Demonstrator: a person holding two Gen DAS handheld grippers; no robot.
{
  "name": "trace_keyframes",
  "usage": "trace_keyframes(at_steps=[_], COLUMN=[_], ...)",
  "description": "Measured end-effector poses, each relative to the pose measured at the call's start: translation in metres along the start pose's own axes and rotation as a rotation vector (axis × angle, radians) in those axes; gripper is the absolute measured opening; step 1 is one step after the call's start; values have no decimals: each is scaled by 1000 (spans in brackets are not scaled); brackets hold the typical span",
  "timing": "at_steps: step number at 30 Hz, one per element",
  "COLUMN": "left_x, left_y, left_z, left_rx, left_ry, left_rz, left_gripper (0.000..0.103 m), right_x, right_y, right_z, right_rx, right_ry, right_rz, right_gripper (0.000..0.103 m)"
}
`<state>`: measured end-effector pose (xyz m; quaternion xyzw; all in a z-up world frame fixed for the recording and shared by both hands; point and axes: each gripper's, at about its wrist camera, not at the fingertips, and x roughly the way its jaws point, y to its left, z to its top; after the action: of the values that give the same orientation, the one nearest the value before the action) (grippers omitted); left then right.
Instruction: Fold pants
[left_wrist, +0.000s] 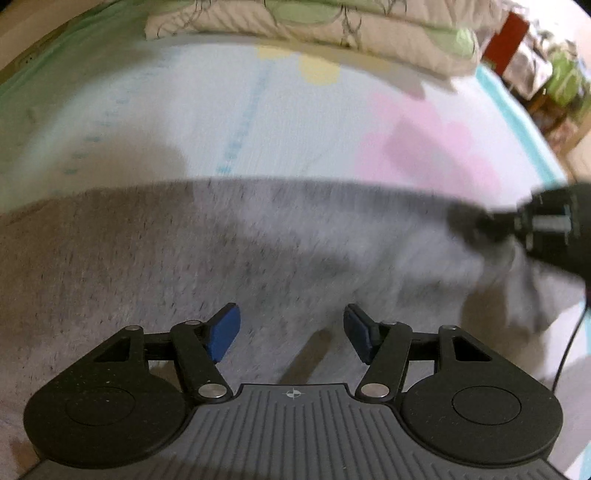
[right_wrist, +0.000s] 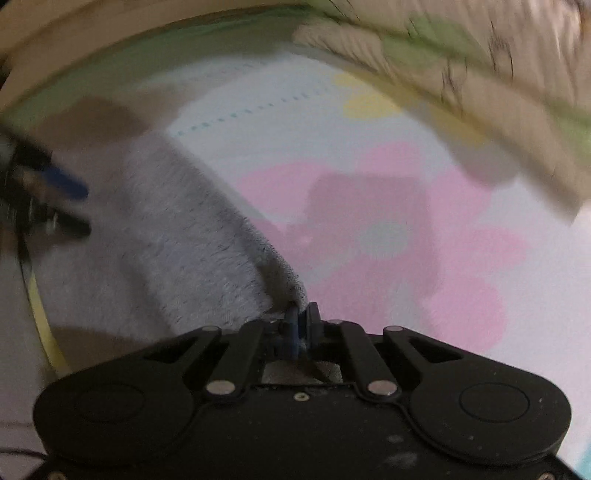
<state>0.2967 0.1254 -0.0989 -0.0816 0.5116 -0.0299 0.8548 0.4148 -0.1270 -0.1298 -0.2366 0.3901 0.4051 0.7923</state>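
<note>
Grey fleece pants (left_wrist: 229, 251) lie spread on the bed sheet (left_wrist: 295, 122), the pastel one with pink and yellow blobs; their far edge runs across the middle of the left wrist view. Your left gripper (left_wrist: 291, 332) hangs over the pants with its fingers about half open. The fabric sits below and between the blue pads (left_wrist: 225, 332); they aren't pinching anything that I can see. Your right gripper (right_wrist: 301, 325) has a corner of the pants' edge: fingers closed tight on it, the grey fabric bunching up right at the tips and trailing away to the left of that view. In the left wrist view the right gripper shows blurred at the right edge of the pants. A folded patterned quilt (left_wrist: 332, 33) lies at the far end of the bed, well apart from the pants.
</note>
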Motion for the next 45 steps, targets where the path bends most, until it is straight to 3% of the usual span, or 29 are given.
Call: trace_keyframes(at_steps=[3,6,11,21,26,27,28,29,30,32,36,40,42,45], left_x=[-9,-12,-5,8,31,38,43,46,44,30,-20,-52,-57,-57], left_y=[-4,-6,-7,-17,-21,-20,-18,-14,-11,-9,-34,-45,-44,-43], left_z=[13,24,27,34,40,40,39,38,34,25,-1,-31,-42,-53], left_rx=[-33,-87,-197,-247,-274,-289,-318,-352,-385,-395,-193,-80,-67,-56], left_ry=[-43,-60,-8,39,117,143,162,160,136,38,-142,-225,-227,-220], left_rz=[-48,-95,-147,-130,-124,-131,-144,-165,-196,-224,-176,-181,-186,-184], left_gripper=[60,60,60,60,59,51,25,10,5,4,3,3,3,3], right_x=[-35,-56,-63,-74,-74,-73,-74,-74,-74,-75,-92,-131,-144,-138], right_y=[25,60,96,118,124,125,127,127,126,125,105,58,26,-26], right_z=[-23,-44,-68,-77,-78,-79,-80,-81,-82,-83,-82,-87,-91,-93], right_rx=[-26,-119,-205,-260,-280,-277,-276,-273,-270,-252,-77,288,479,687], right_ry=[-82,-107,-102,-128,-131,-132,-134,-134,-135,-141,-187,-330,-362,-287], right_rz=[-59,-112,-164,-236,-244,-244,-243,-241,-238,-235,-202,-197,-258,-405], right_gripper=[5,5,5,5,5,5,5,5,5,6,10,38,44,45])
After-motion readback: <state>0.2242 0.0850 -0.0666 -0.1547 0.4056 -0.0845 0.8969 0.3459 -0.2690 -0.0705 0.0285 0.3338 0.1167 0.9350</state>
